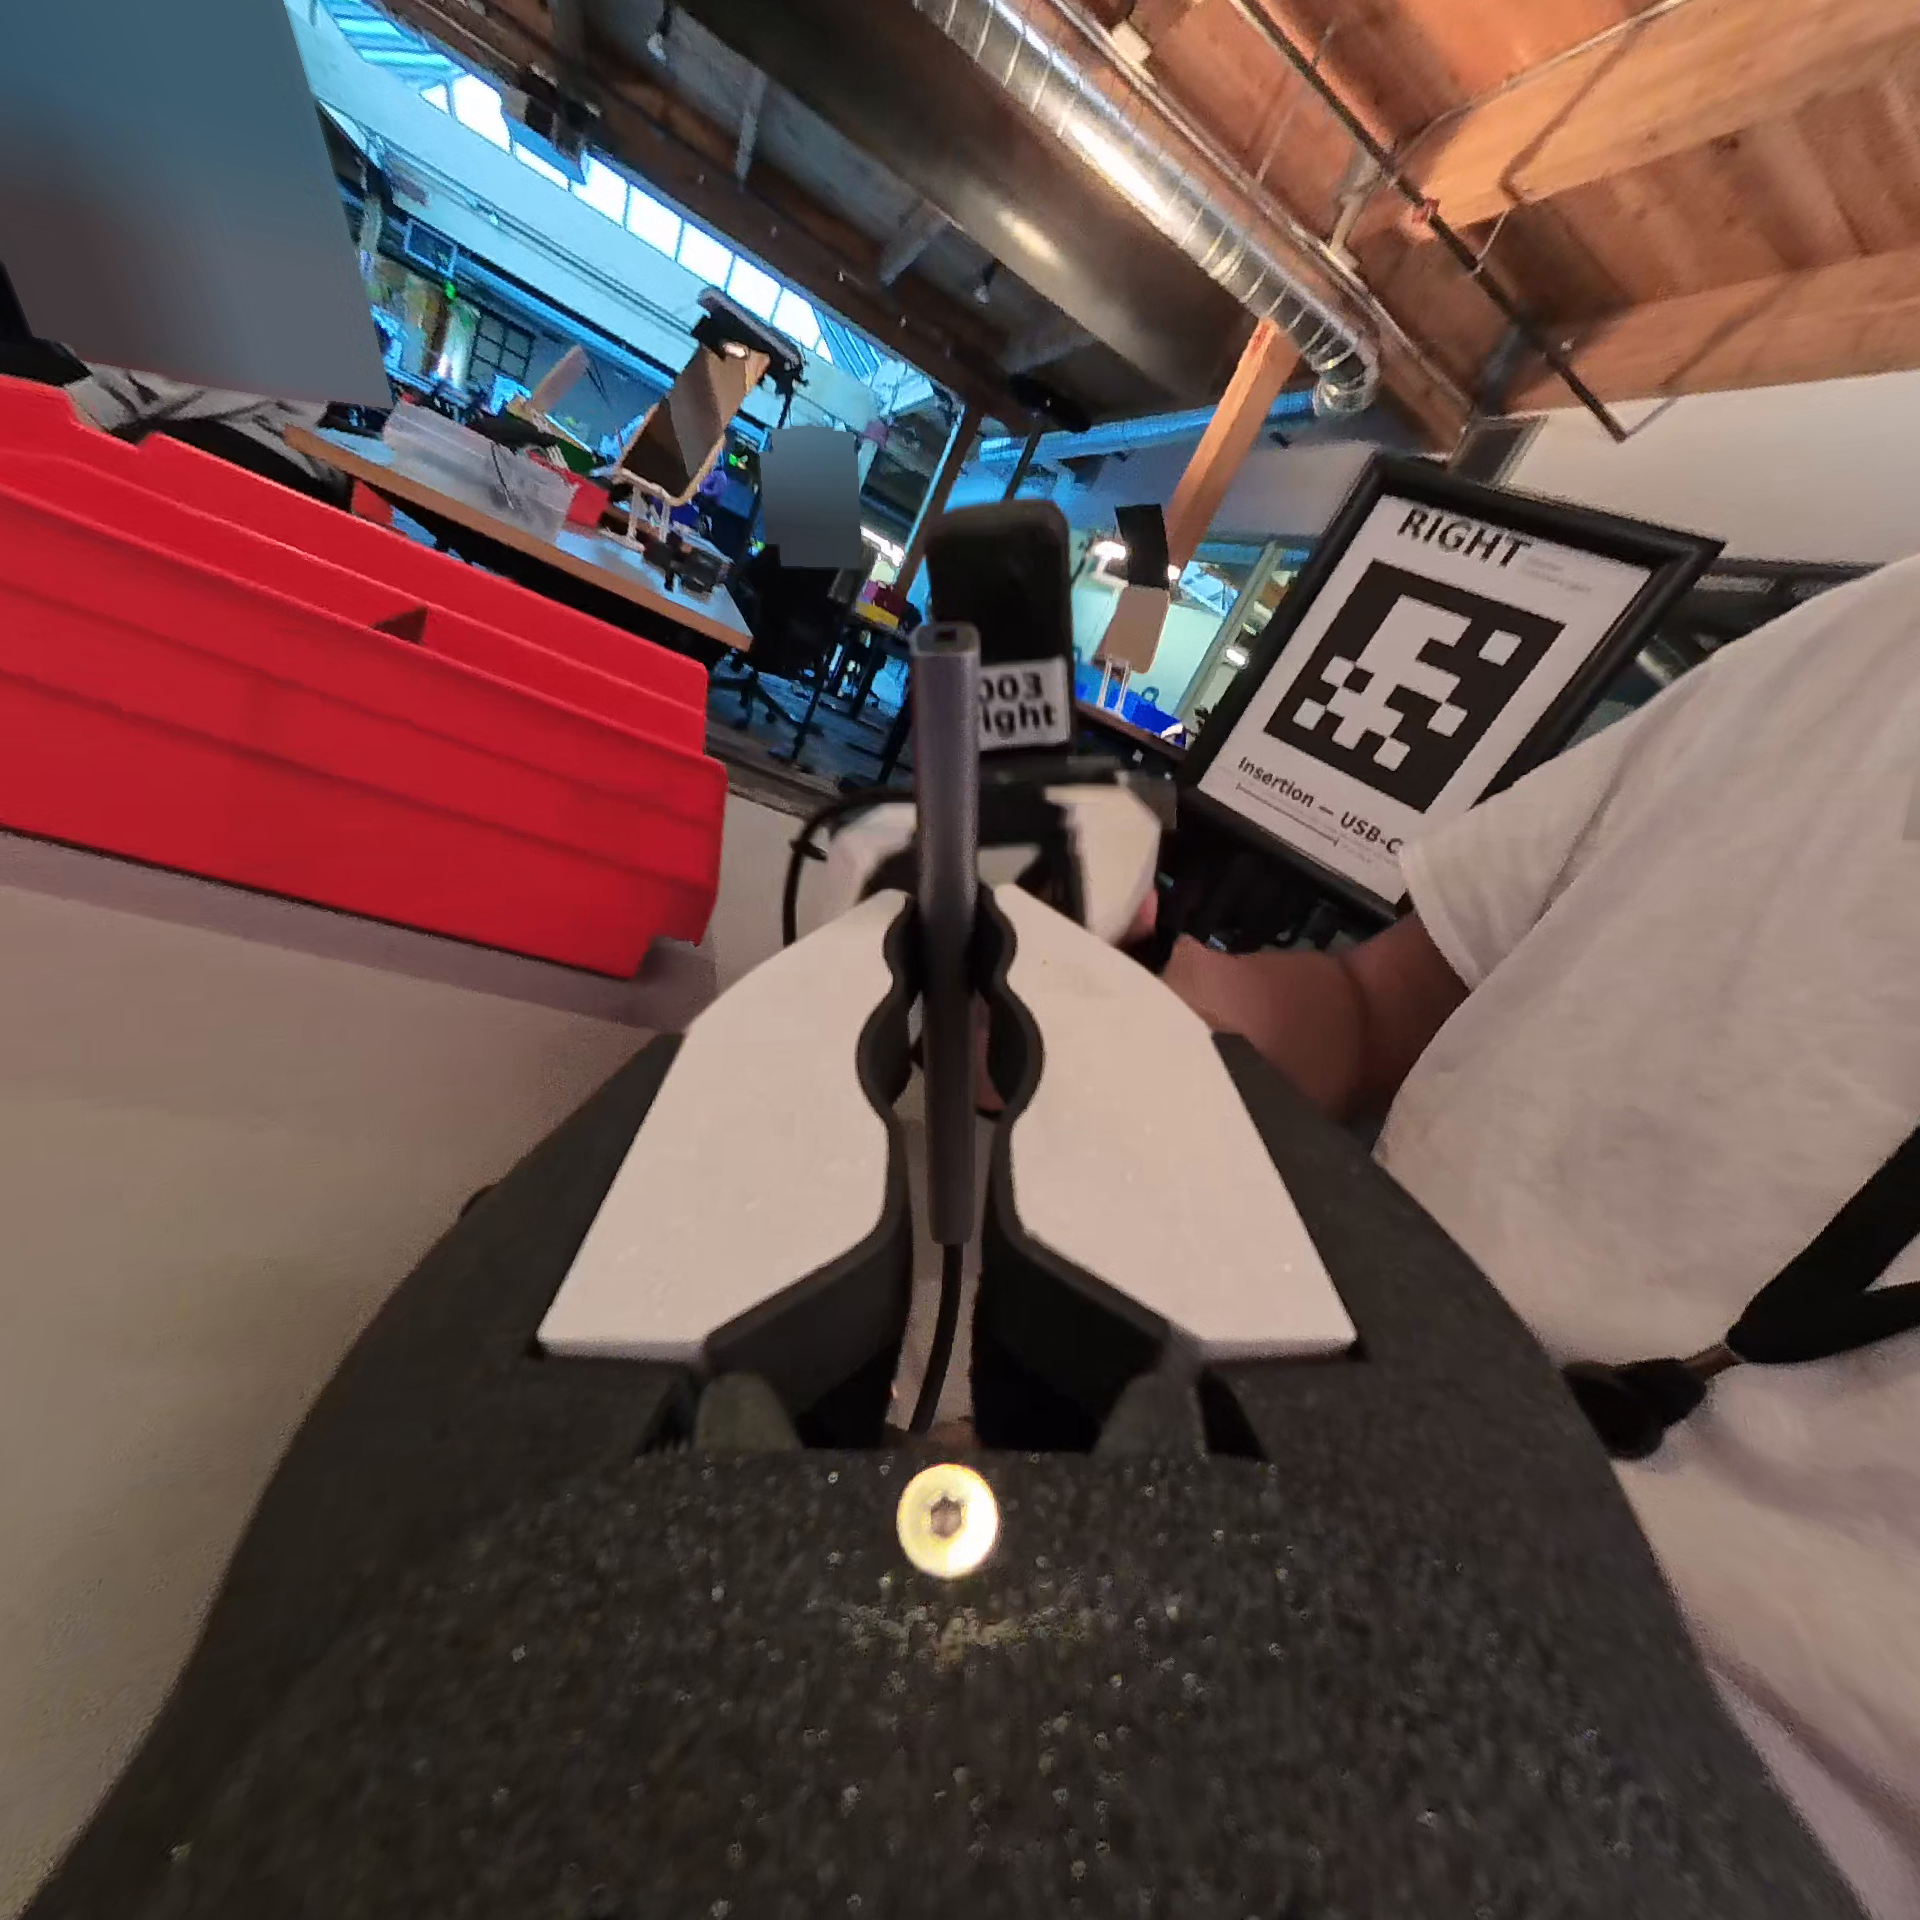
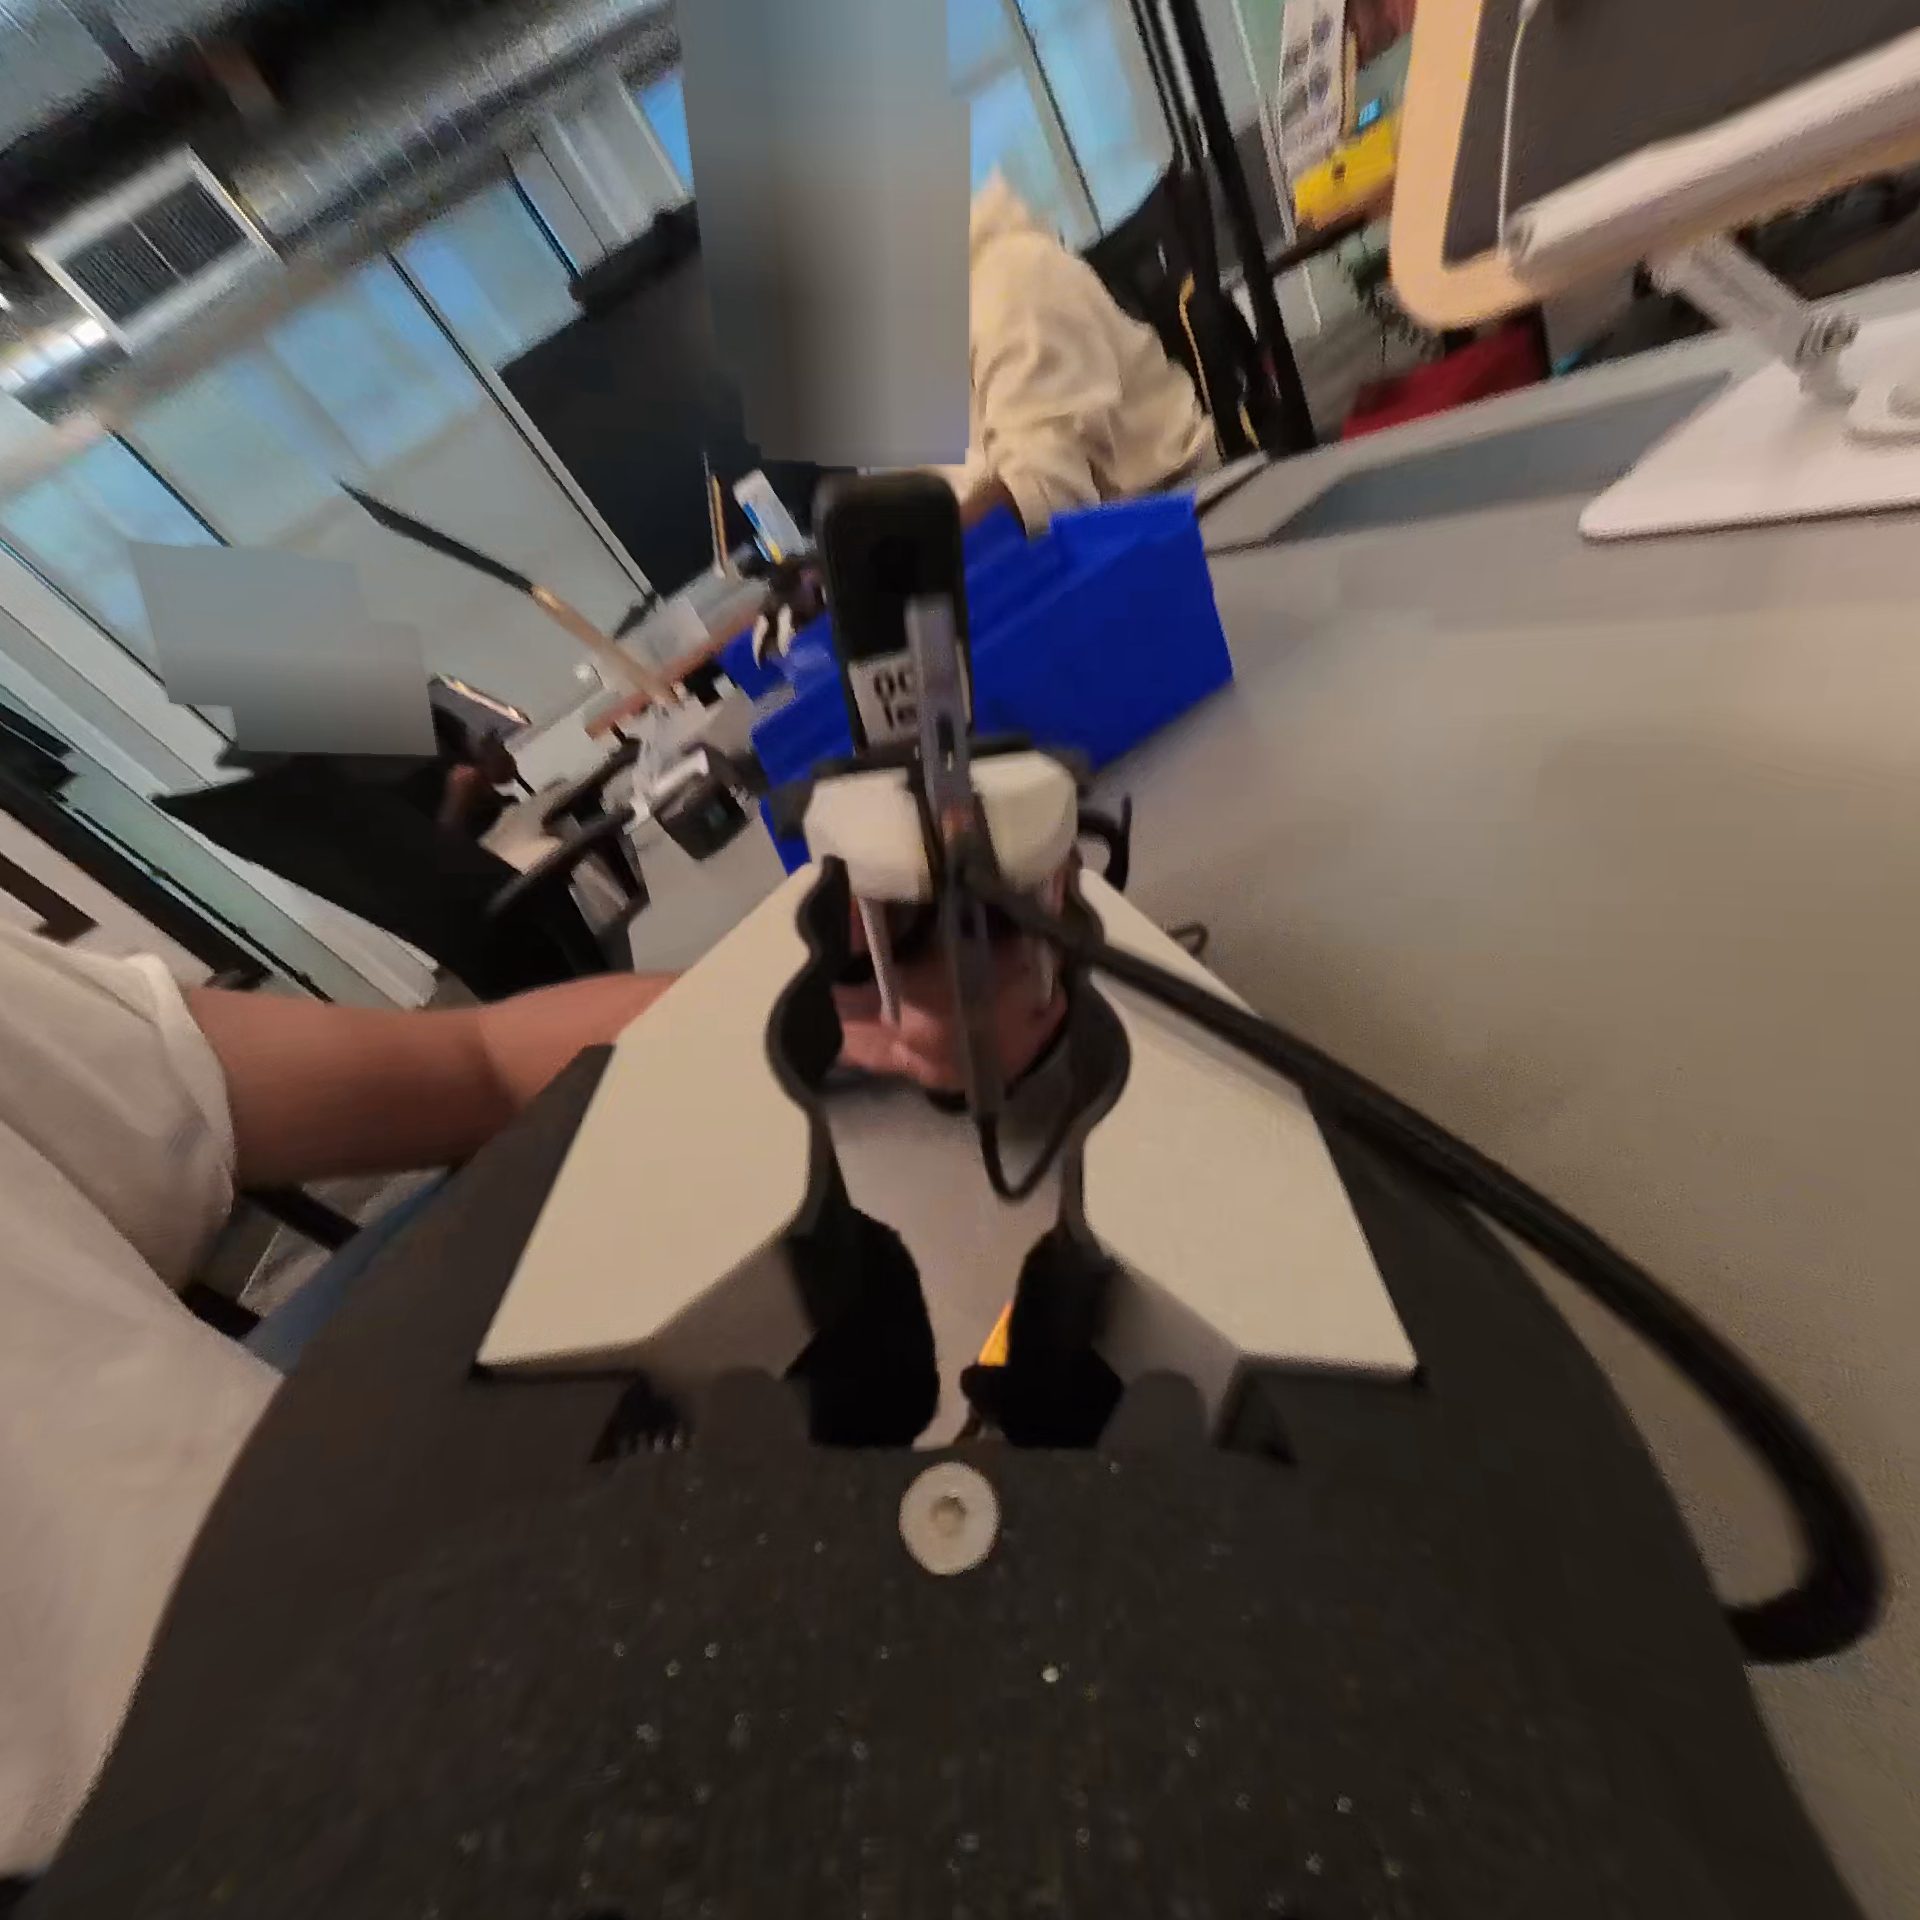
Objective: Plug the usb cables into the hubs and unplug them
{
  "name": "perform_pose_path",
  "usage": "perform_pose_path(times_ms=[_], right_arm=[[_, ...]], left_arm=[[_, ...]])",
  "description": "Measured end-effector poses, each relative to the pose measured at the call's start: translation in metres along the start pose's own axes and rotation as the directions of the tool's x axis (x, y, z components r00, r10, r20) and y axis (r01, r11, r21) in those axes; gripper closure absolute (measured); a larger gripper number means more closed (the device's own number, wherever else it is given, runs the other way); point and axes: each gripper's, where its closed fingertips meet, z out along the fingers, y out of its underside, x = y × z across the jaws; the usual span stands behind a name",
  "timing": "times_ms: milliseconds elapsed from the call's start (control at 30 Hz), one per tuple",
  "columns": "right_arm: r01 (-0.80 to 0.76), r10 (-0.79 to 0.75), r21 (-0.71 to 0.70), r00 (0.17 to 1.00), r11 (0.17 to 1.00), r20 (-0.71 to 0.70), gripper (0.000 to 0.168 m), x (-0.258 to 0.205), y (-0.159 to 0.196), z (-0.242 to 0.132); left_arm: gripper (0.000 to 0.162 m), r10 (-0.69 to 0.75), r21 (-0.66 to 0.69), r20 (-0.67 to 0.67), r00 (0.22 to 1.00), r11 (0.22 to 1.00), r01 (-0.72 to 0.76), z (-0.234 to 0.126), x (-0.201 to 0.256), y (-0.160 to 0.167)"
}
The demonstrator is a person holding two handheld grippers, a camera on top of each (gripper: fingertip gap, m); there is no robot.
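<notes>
My left gripper (image 1: 948, 914) is shut on a slim grey adapter (image 1: 945, 831) that stands upright between the fingertips, an open port at its top end. Its thin black cable (image 1: 940, 1320) hangs down between the fingers. My right gripper (image 2: 954, 894) faces it closely with its jaws apart and nothing gripped. A thick black cable (image 2: 1455, 1174) lies over its right finger, and its end is hidden near the tips. The left gripper (image 2: 945, 821) and the adapter (image 2: 940, 675) show in the right wrist view. The right gripper (image 1: 997, 831) shows behind the adapter in the left wrist view.
Stacked red bins (image 1: 312, 727) stand on the grey table at the left. A framed sign with a black-and-white marker (image 1: 1423, 686) stands behind. A blue bin (image 2: 1091, 623) and a white monitor stand (image 2: 1766, 416) sit on the table (image 2: 1558, 935). A person's white shirt (image 1: 1662, 935) is close. Both grippers' tips are close together, under 4 cm apart.
</notes>
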Motion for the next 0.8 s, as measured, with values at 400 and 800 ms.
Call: perform_pose_path(times_ms=[400, 800], right_arm=[[0.166, -0.166, 0.008, 0.986, 0.986, -0.003, 0.164, -0.004, -0.004, -0.001], [0.154, -0.155, 0.093, 0.988, 0.984, 0.0, 0.165, -0.009, -0.01, -0.003]], left_arm=[[0.153, -0.083, -0.022, -0.068, 0.994, 0.996, 0.081, 0.003, 0.007, 0.005], [0.153, -0.052, 0.01, -0.089, 0.995, 0.999, 0.053, 0.001, 0.013, -0.003]])
